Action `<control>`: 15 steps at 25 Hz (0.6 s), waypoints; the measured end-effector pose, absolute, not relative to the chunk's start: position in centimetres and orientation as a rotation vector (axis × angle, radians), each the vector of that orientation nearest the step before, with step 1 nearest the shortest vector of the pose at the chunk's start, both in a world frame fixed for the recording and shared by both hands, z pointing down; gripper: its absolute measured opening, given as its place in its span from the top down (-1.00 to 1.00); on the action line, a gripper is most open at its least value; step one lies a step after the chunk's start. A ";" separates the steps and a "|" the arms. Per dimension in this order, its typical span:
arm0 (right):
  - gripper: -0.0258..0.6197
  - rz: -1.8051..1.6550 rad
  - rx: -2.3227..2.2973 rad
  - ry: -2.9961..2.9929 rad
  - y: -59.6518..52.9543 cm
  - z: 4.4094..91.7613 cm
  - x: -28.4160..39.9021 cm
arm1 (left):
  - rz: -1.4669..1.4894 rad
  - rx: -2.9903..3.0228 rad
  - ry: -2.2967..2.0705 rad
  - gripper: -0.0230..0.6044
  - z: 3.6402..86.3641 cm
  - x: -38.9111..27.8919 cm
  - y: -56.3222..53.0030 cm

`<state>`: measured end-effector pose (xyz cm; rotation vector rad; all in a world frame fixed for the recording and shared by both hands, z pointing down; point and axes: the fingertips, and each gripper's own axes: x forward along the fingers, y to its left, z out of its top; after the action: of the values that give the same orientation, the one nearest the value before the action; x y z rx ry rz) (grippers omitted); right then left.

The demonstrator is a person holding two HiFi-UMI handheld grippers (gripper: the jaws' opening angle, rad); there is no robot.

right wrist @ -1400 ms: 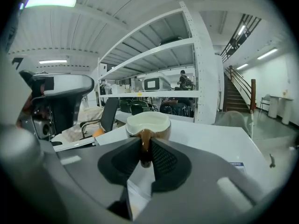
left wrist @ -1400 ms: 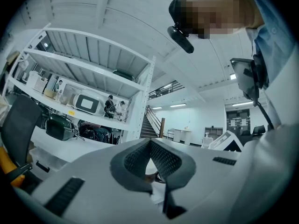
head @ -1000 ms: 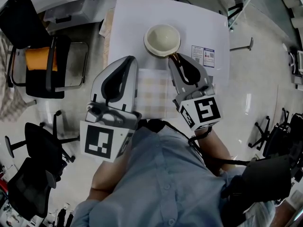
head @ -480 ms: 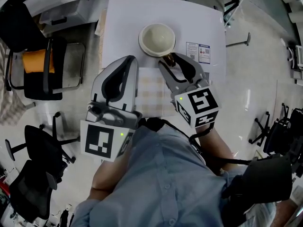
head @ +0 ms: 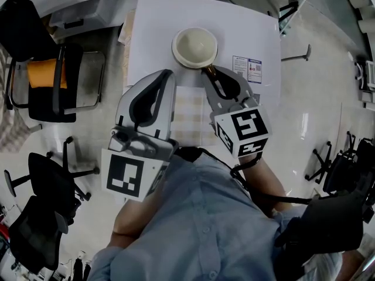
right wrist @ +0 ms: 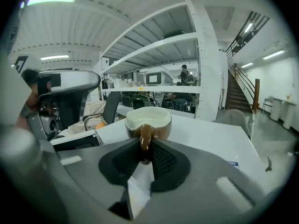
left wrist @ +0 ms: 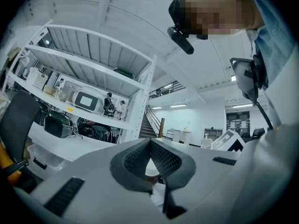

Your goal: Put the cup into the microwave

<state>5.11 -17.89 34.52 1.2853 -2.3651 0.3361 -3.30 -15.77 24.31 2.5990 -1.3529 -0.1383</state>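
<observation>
The right gripper (right wrist: 145,149) has its jaws closing on the brown handle (right wrist: 145,135) of the cup (right wrist: 148,121), with the pads touching both sides of it. The cup stands just beyond the jaw tips on the white tabletop (right wrist: 219,139). The left gripper (left wrist: 150,146) hangs alongside, its jaws clenched on nothing. Pinched by that narrow handle alone, the cup could pivot or slip free when lifted.

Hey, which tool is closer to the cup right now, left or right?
Right. The right tool is closing its jaws on the handle of the cup; the left tool is apart from it, beside the checked cloth.
</observation>
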 end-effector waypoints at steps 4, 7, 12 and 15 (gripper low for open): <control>0.77 0.275 1.323 -2.401 -17.4 34.3 5.8 | -0.131 2.594 -1.376 0.91 24.3 -3.9 -16.1; 0.77 0.253 1.340 -2.416 -17.3 34.1 6.1 | -0.129 2.592 -1.380 0.91 24.4 -4.0 -16.3; 0.78 0.247 1.359 -2.459 -17.6 33.2 6.2 | -0.126 2.597 -1.369 0.91 24.5 -3.6 -16.5; 0.78 0.248 1.364 -2.477 -17.8 32.8 6.1 | -0.129 2.602 -1.372 0.91 24.3 -3.6 -16.8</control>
<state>6.15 -17.76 32.79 1.3642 -2.4769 0.2484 -3.61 -16.83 24.30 2.6018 -1.3724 -0.1292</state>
